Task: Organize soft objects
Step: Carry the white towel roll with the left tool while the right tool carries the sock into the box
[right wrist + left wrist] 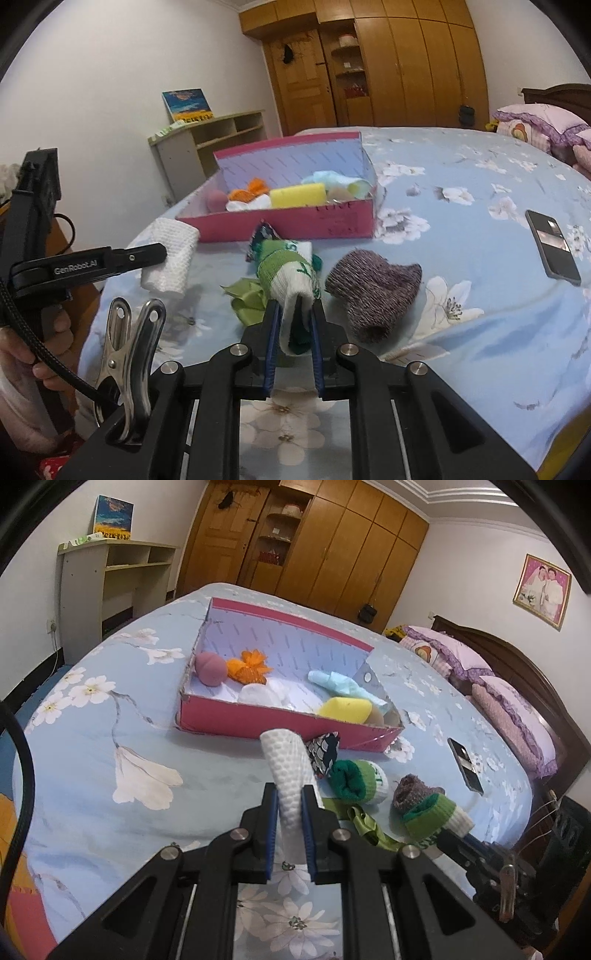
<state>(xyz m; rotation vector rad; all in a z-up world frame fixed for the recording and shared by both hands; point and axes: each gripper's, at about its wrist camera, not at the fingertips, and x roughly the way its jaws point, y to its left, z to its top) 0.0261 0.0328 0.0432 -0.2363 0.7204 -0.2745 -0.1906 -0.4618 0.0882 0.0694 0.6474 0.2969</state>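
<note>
Fingers: left gripper clamped nearly shut on a white waffle-weave cloth, rolled, pinched near its lower half so the free end stands up toward the pink box. Right gripper likewise closed tight, on the cuff end of a green-and-white sock; the rest of that sock trails forward toward the box.

Landmark: pink box, open-topped, on the blue floral bedspread. Inside it: pink ball, orange flower piece, yellow sponge, pale blue cloth. Both held items sit just in front of the box's near wall, outside it. Also in front of the box: a mauve knit sock right of the held sock, a green ribbon beside it, a dark patterned pouch touching the near wall. A phone lies well right of the box.

Handling, judged: everything light, limp, compressible. Cloth and sock will droop and may unroll; grip mid-bundle through all layers, not a loose edge. Knit resists slipping; ribbon looks slick.
</note>
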